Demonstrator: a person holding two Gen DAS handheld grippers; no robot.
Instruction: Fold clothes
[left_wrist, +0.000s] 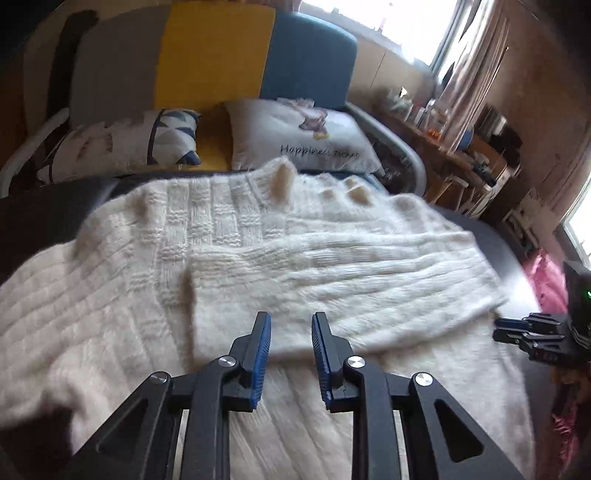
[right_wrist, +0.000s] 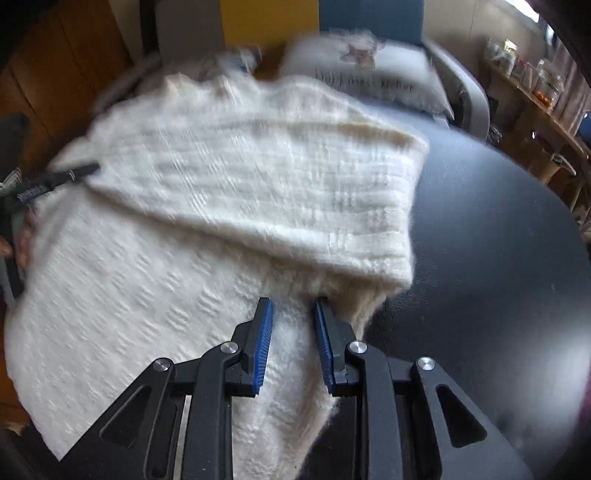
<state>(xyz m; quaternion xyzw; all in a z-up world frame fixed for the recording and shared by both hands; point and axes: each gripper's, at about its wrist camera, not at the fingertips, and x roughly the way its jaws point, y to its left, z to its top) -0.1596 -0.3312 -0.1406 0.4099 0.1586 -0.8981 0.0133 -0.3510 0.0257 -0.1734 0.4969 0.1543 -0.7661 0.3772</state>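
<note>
sweater's near end: the white sweater (left_wrist: 229, 236) runs under the left gripper (left_wrist: 291, 325) and off the bottom edge.
sweater in right view: smeared by motion blur (right_wrist: 221, 177), so the knit pattern is unclear.
right gripper's grip: whether the right gripper (right_wrist: 293, 310) pinches the sweater edge cannot be told.
pillow lettering: blurred on the pillow (right_wrist: 369, 70).
shelf items: the shelf (left_wrist: 461, 147) holds things too small to name.

White knit sweater (left_wrist: 258, 258) spread on a dark table (left_wrist: 48, 214), one sleeve folded across its middle. Left gripper (left_wrist: 291, 332) above the sweater's near part, jaws apart, nothing between. Right gripper (left_wrist: 532, 332) beside the sweater's right edge. Pillows (left_wrist: 295, 136) beyond the sweater.
</note>
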